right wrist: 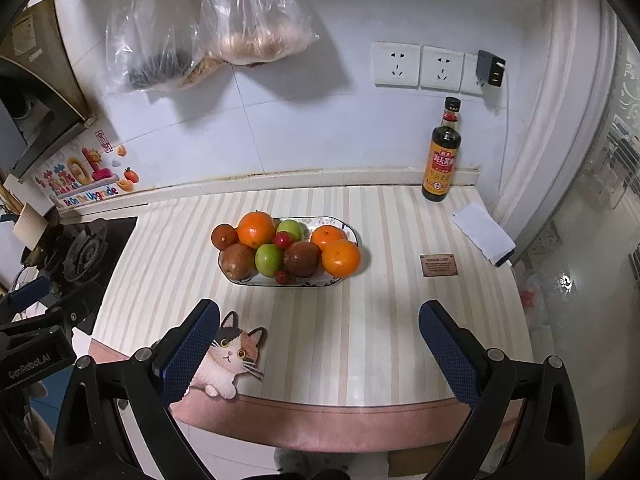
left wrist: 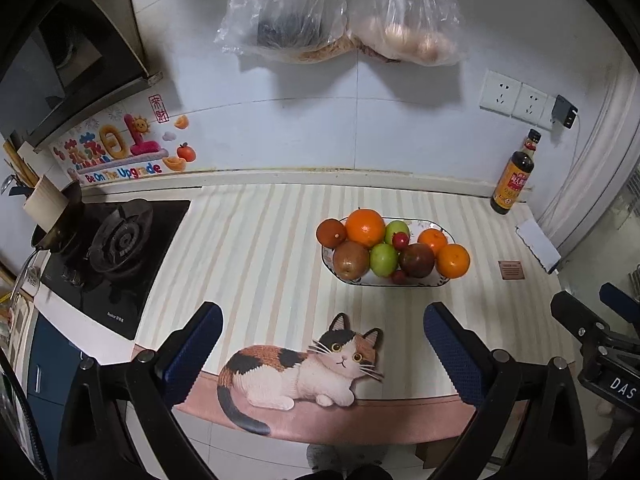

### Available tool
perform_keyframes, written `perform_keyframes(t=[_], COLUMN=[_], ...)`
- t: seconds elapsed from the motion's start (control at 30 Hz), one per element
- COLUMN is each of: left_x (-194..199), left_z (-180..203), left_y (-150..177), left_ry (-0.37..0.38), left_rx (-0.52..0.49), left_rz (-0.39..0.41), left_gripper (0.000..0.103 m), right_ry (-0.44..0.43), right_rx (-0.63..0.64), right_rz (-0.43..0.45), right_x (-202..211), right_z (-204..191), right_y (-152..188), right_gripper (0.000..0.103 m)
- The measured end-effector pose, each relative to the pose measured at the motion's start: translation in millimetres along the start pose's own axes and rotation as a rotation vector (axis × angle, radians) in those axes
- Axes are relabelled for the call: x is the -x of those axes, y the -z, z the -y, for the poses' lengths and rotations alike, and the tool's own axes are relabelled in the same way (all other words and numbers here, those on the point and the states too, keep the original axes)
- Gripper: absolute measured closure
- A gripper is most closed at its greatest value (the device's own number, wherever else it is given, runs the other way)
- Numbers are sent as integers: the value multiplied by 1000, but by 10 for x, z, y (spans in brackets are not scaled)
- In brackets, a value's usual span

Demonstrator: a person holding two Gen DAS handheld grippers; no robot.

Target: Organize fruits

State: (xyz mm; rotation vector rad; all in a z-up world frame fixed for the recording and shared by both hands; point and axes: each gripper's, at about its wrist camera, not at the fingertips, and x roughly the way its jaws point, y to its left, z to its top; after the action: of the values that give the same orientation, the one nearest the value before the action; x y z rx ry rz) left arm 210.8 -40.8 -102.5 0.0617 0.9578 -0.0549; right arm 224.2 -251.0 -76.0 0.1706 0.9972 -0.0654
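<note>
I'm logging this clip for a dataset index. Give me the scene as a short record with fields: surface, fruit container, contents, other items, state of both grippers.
surface: striped counter mat with a cat picture at its front edge
container: oval plate, mid-counter
contents: three oranges, largest at back left; two green fruits; brownish fruits; small red ones
other items: dark sauce bottle by the wall; stove burner to the left; plastic bags hanging above
left hand-held gripper: open, holding nothing
right hand-held gripper: open, holding nothing
</note>
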Motion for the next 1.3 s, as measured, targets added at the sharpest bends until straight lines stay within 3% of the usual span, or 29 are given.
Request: perform_keyframes(t=[0.33,1.3], left_x=[-206,-196], left_z=[37,34], left_y=[-50,-34], left_ry=[5,14], left_rx=[-2,-9], left_rz=[-44,-40], left_gripper=[0,0], right_ry=[-19,-18], right_rx=[-5,13], right_rz=[-48,-83], right_x=[-219,-241], right_z=[-44,-86], right_y=[-59,-16], right_gripper=[1,1])
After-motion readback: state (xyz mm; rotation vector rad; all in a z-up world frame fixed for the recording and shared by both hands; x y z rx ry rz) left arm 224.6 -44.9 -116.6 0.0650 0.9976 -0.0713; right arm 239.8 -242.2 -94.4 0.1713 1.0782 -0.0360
